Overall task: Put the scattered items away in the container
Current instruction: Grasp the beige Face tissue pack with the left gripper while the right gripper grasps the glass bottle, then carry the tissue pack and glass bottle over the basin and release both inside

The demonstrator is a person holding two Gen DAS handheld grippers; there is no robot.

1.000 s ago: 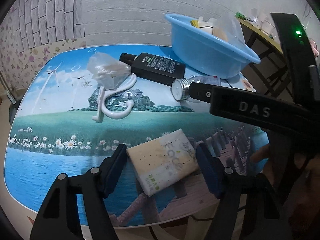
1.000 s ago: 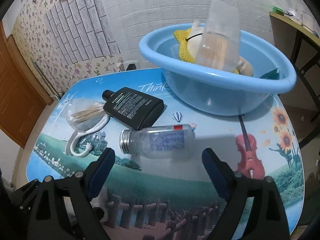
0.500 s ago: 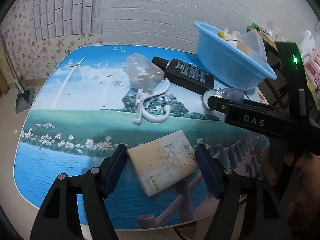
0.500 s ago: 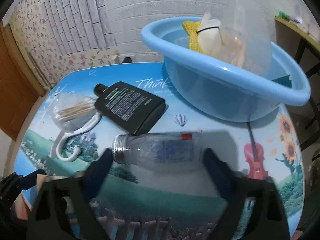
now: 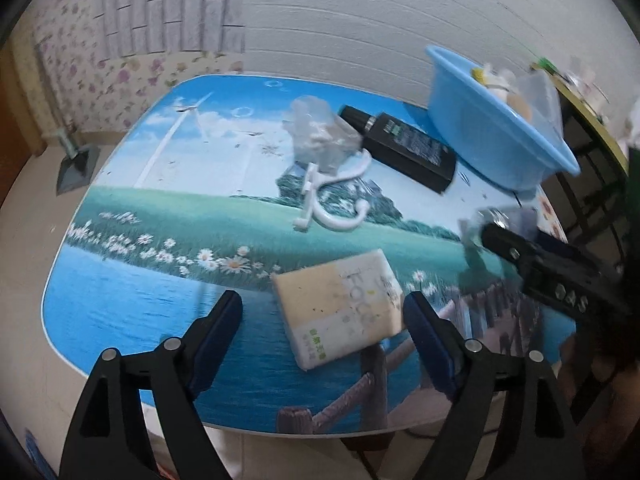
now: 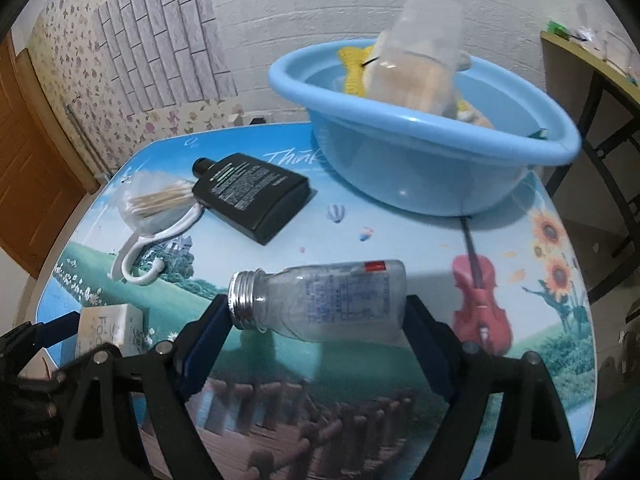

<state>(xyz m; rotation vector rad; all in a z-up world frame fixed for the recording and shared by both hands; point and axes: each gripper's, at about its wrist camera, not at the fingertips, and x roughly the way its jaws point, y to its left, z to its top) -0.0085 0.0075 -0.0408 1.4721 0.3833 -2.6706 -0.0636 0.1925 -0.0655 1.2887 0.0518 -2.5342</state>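
Observation:
A pale yellow tissue pack lies near the table's front edge between the fingers of my left gripper. Its jaws are opening, and the left pad stands clear of the pack. My right gripper is shut lengthwise on a clear bottle with a silver screw neck, one pad on the neck and the other on the base. The blue basin stands at the back right. In front of it lie a flat black bottle, a white hook and a bag of cotton swabs.
The basin holds a yellow knitted piece and a clear plastic bag. A side table stands to the right of the printed table. A wooden door is on the left. A brick-pattern wall runs behind.
My left gripper has let go of the tissue pack and rolled, and its left pad now stands apart. My right gripper has moved forward and closed its pads onto the clear bottle's ends.

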